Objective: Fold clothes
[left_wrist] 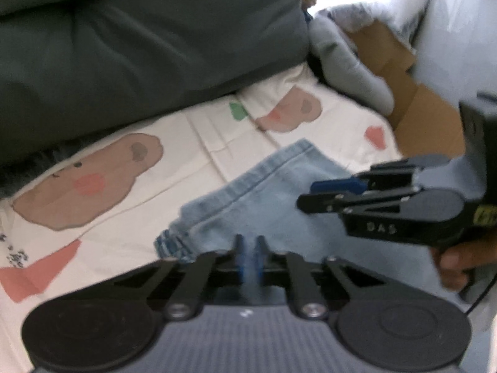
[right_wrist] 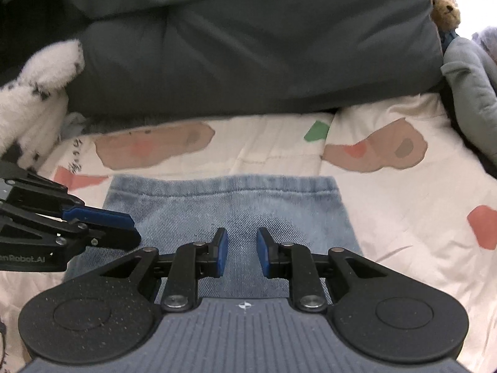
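**Both claws over the jeans, nothing gripped**

Your left claw (left_wrist: pixel 248 248) is closed with nothing visibly pinched; your right claw (right_wrist: pixel 242 255) stands partly open and empty. Both hover above the folded jeans (right_wrist: pixel 230 211), which lie flat on the printed bedsheet (right_wrist: pixel 403 192) in front of a dark cushion (right_wrist: pixel 248 46). Denim is probably soft but fairly thick and not slippery; take hold at the stitched hem or a corner.

Left gripper (left_wrist: pixel 248 256), jaws closed, over folded denim garment (left_wrist: pixel 248 199) on patterned sheet (left_wrist: pixel 198 130).
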